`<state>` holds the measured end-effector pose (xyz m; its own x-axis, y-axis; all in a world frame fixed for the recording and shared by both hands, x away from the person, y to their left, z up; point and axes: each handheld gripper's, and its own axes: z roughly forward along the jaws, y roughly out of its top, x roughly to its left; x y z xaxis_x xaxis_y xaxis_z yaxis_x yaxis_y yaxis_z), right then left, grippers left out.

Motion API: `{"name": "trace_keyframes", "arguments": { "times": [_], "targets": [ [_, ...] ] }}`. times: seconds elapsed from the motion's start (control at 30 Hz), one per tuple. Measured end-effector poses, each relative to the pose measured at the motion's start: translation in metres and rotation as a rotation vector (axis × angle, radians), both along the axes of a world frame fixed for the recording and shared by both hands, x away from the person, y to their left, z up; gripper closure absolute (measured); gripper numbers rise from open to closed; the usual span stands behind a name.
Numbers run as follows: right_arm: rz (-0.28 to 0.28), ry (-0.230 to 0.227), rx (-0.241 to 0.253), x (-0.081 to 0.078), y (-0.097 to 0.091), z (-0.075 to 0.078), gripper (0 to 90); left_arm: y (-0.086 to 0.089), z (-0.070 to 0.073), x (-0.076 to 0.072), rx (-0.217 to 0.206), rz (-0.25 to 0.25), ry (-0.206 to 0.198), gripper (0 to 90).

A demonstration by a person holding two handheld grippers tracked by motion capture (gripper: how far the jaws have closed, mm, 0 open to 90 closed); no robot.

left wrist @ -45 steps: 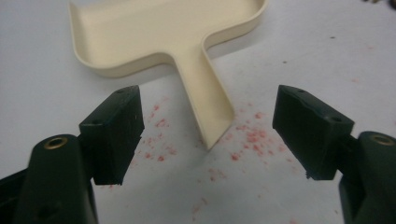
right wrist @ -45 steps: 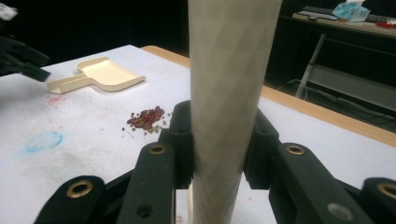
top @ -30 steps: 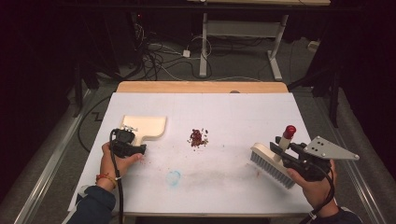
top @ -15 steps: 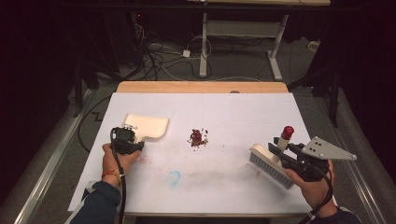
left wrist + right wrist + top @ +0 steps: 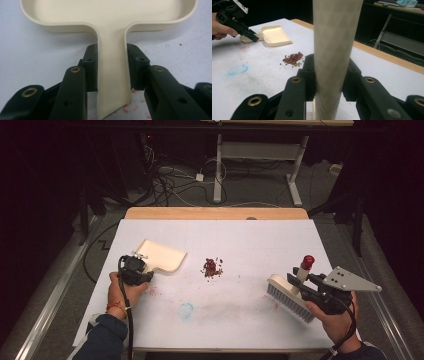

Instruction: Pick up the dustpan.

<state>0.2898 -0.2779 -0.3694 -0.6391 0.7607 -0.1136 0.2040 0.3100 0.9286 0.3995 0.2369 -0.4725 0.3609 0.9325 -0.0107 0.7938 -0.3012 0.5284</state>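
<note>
**Crumbs sitting mid-table, dustpan and brush both gripped**

Sitting mid-table: little pile of red crumbs. Left gripper pinching the dustpan handle just left of it. Right gripper clamping the brush handle, well off right.

The room lay dark around a lit white tabletop, whose far edge showed a strip of bare wood. Faint blue and red stains marked the white surface. Beyond it, on a grey floor, tangled black cables ran near a white power strip. A white-legged desk frame stood further back. A metal rail ran along the floor at the left.
</note>
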Motion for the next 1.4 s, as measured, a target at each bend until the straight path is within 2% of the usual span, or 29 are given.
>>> {"name": "trace_keyframes", "arguments": {
  "times": [0.4,0.47,0.6,0.7,0.83,1.07,1.17,1.4],
  "targets": [
    [-0.008,-0.005,0.004,0.000,-0.002,0.000,69.7,0.003,0.013,-0.007,0.015,-0.021,-0.034,64.1],
    [-0.008,-0.006,0.005,0.000,-0.003,0.000,69.7,0.004,0.015,-0.009,0.003,-0.024,-0.042,64.1],
    [-0.008,-0.009,0.006,0.000,-0.003,0.001,69.7,0.004,0.020,-0.014,0.006,-0.038,-0.059,64.1],
    [-0.006,-0.009,0.015,-0.001,-0.004,0.002,69.7,0.004,0.023,-0.021,0.007,-0.063,-0.069,64.1],
    [-0.006,-0.013,0.017,-0.001,-0.004,0.002,69.7,0.005,0.027,-0.032,0.042,-0.099,-0.096,64.1],
    [-0.005,-0.017,0.018,-0.001,-0.004,0.004,69.7,0.005,0.039,-0.047,0.015,-0.137,-0.130,64.1],
    [-0.007,-0.016,0.017,-0.001,-0.004,0.004,69.7,0.001,0.043,-0.055,0.020,-0.168,-0.140,64.1],
    [-0.013,-0.016,0.021,0.000,-0.004,0.005,69.7,-0.003,0.044,-0.070,0.013,-0.220,-0.145,64.1]
  ]
}}
